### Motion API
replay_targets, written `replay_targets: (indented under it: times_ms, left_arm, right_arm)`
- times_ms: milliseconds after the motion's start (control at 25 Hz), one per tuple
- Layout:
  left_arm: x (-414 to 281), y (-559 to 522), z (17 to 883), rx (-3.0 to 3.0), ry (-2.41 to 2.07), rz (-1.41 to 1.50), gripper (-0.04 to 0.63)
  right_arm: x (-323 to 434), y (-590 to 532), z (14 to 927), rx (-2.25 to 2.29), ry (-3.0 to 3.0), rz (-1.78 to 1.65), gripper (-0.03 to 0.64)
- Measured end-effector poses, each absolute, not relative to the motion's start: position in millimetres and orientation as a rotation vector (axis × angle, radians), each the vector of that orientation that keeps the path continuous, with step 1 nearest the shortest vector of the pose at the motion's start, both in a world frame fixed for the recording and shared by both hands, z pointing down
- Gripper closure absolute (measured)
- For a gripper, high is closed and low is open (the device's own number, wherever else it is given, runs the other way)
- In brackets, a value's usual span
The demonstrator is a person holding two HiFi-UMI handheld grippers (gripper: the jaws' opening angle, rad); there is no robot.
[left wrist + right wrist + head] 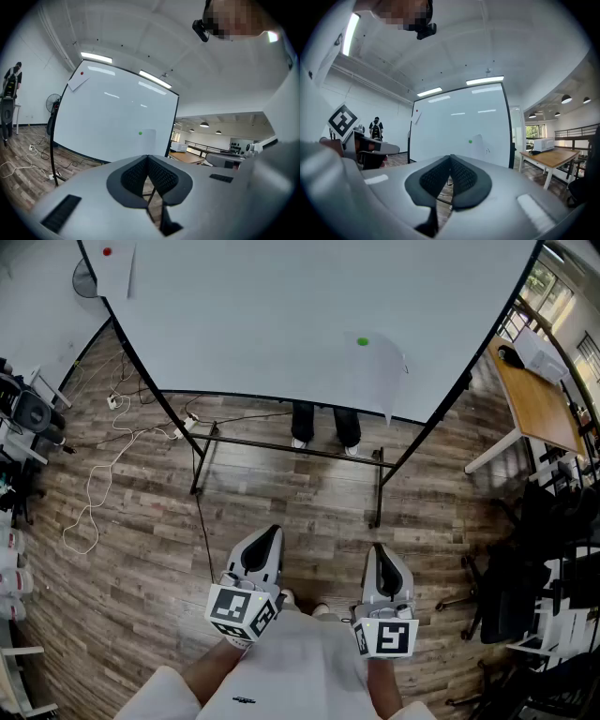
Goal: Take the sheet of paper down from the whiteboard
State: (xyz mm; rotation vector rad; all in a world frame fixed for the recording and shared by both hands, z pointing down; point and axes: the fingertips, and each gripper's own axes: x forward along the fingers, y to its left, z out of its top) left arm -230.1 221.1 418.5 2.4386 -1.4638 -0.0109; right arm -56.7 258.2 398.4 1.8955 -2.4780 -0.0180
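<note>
A big whiteboard [281, 315] on a black stand faces me across the wooden floor. A white sheet of paper [377, 376] hangs on its lower right part under a green magnet [363, 341]; its lower corner curls past the board's edge. The sheet [150, 140] and the green magnet [140, 133] also show in the left gripper view, and the sheet [482, 147] in the right gripper view. My left gripper [272, 532] and right gripper [377, 551] are held low in front of me, well short of the board. Both are shut with nothing between the pads.
A second paper [117, 273] with a red magnet [106, 252] hangs at the board's top left. Someone's legs [323, 427] show behind the board. A wooden table [539, 404] and black chairs [511, 601] stand at right. Cables [94, 484] lie on the floor at left.
</note>
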Motion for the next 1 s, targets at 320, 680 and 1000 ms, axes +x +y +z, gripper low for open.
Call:
replay_targets:
  times_ms: [320,680,1000]
  left_arm:
    - [-178.6,262.7,411.6,2.505,-1.394,0.009,0.588]
    - [-145.1,291.2,414.2,2.542,-1.351,0.053,0.589]
    - [-128.0,306.8,412.9,2.533,-1.392,0.058,0.589]
  right_arm:
    - [-28.0,291.1,397.1,1.884,-2.494,-0.011,0.604]
    - [-3.0,318.3,407.7,1.868,-2.496,-0.014,0.604]
    - [24.8,328.5,411.3,1.875,-2.529,-0.013,0.604]
